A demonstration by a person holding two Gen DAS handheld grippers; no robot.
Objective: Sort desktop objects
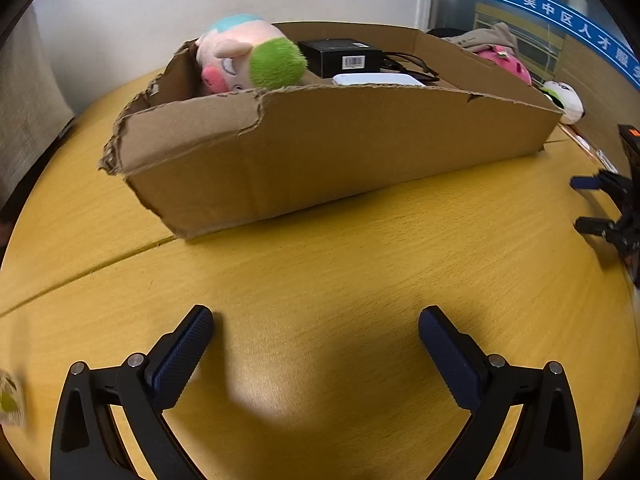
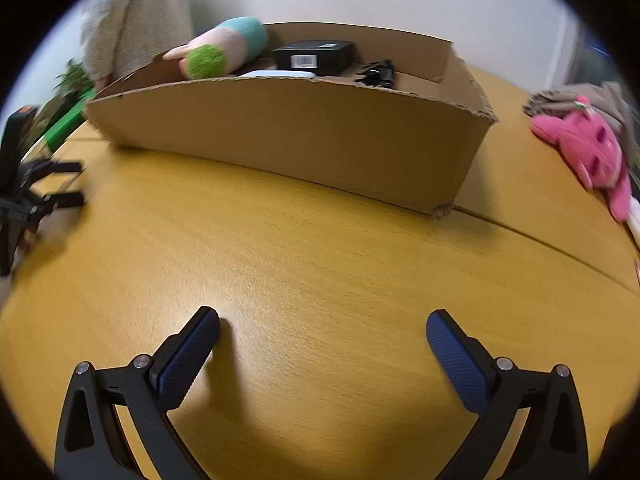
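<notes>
A torn cardboard box [image 1: 320, 152] stands on the yellow wooden table [image 1: 320, 280]. It holds a pink plush toy with a green tuft [image 1: 248, 60], a black carton with a barcode [image 1: 340, 56], a white flat item [image 1: 376, 79] and black cables [image 1: 412, 62]. My left gripper [image 1: 316, 320] is open and empty above bare table in front of the box. My right gripper [image 2: 322, 324] is open and empty, also short of the box [image 2: 288, 132]. The right gripper shows at the right edge of the left wrist view [image 1: 592, 204].
A pink plush [image 2: 584, 148] and beige cloth [image 2: 580, 96] lie right of the box. A white plush [image 1: 566, 98] sits beside the box's far end. Green items [image 2: 64, 124] and a plant lie at the left. A person in beige [image 2: 136, 12] stands behind.
</notes>
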